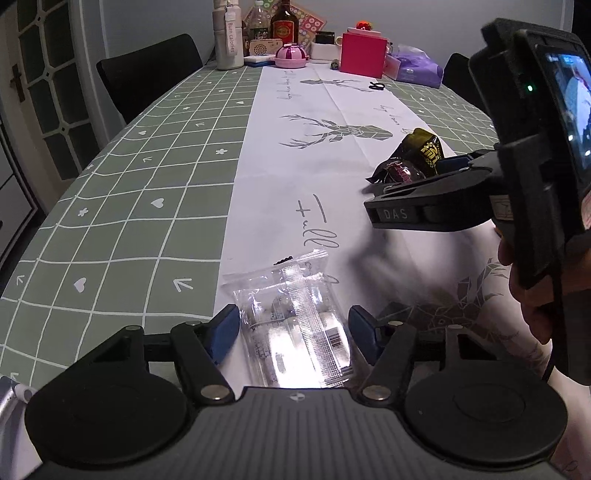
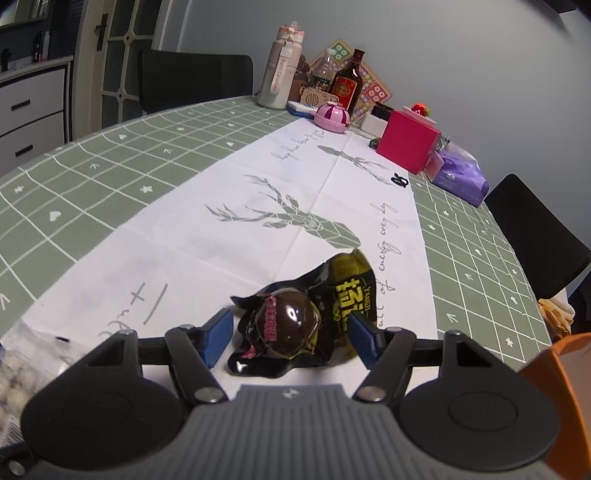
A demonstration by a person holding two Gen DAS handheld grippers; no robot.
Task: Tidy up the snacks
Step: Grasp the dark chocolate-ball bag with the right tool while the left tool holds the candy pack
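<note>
A clear plastic snack packet (image 1: 295, 325) lies on the white table runner between the open fingers of my left gripper (image 1: 295, 332); the blue pads stand on either side of it without touching. A dark snack bag with yellow print and a round brown wrapped sweet (image 2: 306, 321) lies between the open fingers of my right gripper (image 2: 291, 332). The right gripper also shows in the left wrist view (image 1: 424, 184) at the right, around the dark bag (image 1: 413, 158). An edge of the clear packet shows at the far left of the right wrist view (image 2: 22, 354).
The table has a green checked cloth (image 1: 129, 206) and a white runner (image 2: 258, 236). At the far end stand a tall white bottle (image 1: 228, 37), a brown bottle (image 1: 284, 24), a pink lidded bowl (image 1: 291, 56), a red box (image 1: 362, 53) and a purple pack (image 1: 417, 66). Black chairs (image 1: 147, 74) flank the table.
</note>
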